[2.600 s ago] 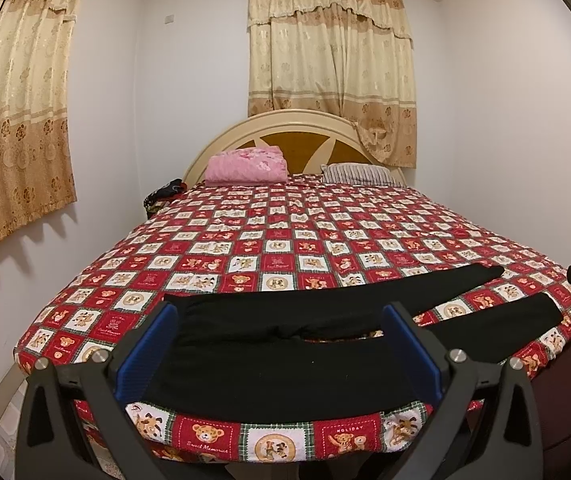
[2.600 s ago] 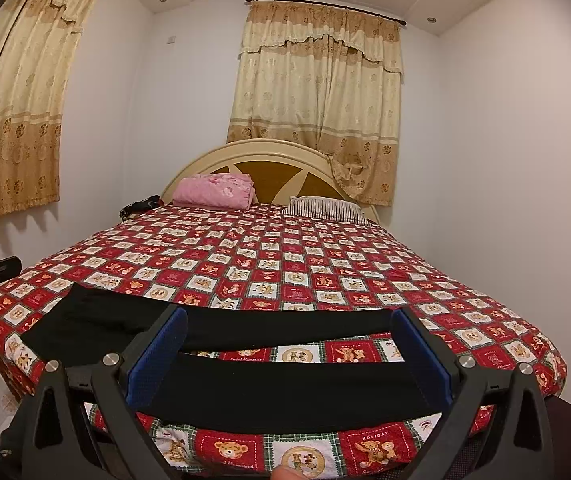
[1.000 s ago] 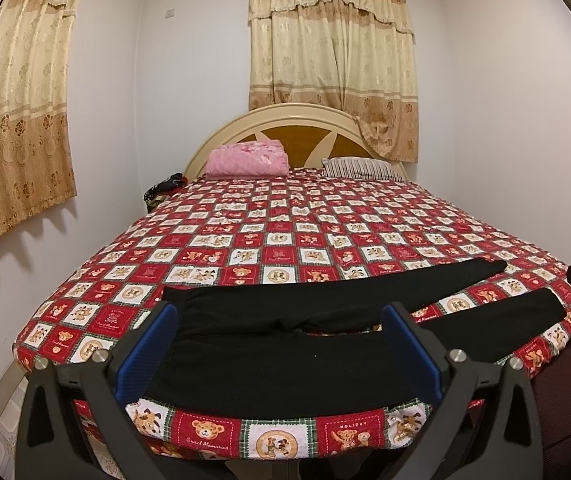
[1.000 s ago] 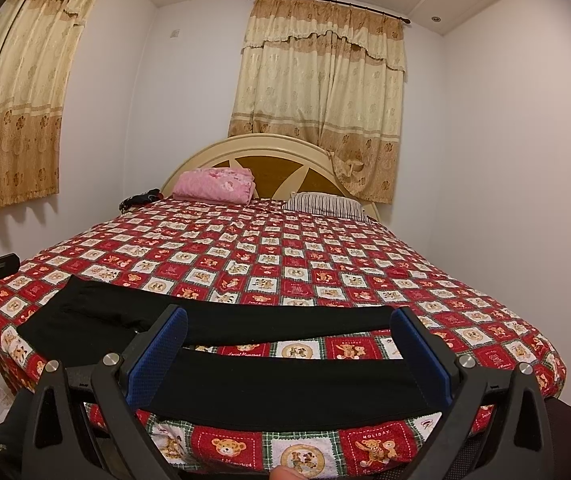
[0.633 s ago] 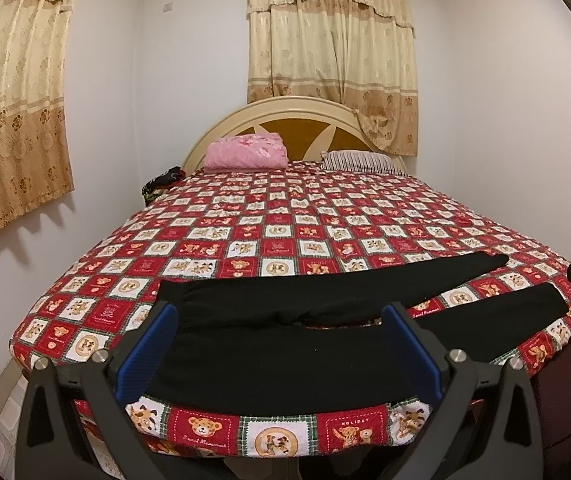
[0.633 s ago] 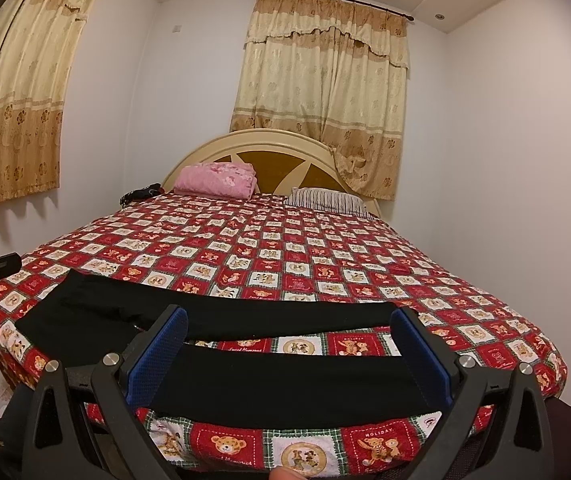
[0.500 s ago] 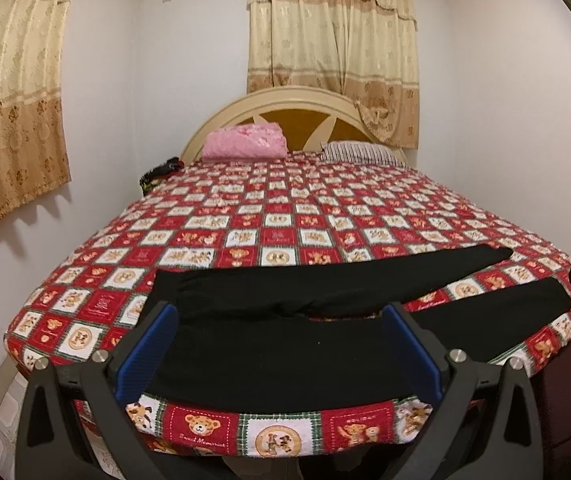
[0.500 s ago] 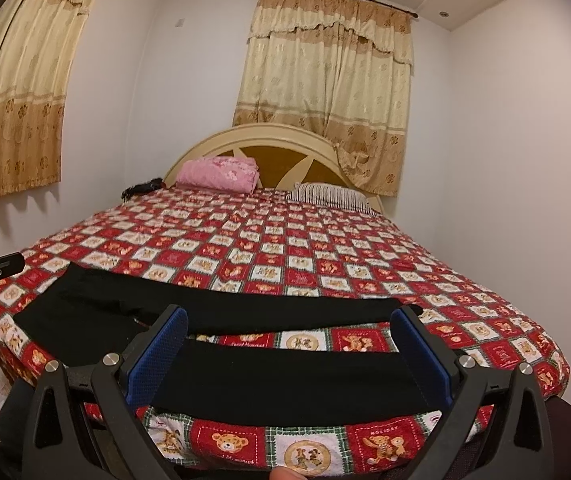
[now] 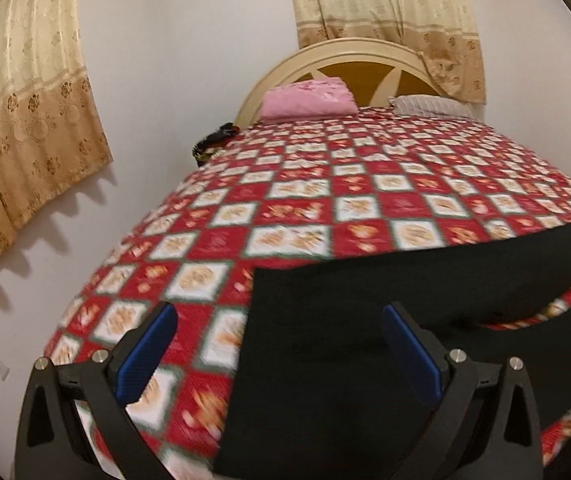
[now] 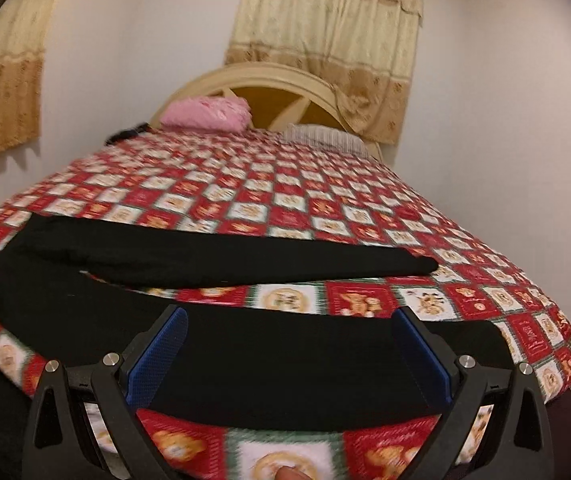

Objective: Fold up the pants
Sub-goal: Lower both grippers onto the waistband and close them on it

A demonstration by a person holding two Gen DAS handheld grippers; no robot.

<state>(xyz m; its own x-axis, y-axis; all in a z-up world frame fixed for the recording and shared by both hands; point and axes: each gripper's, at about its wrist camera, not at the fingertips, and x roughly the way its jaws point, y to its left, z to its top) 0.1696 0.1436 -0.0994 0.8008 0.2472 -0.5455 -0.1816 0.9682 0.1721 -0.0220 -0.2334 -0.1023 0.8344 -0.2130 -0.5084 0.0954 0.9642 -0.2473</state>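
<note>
Blurring bedspread beneath cropped black pants

My left black plastic two-finger gripper: blue textured pads, silver screws on each triangular cut-out arm. My right matching black gripper: same blue pads, same screws; bit of bare fingertip skin just below it.
</note>
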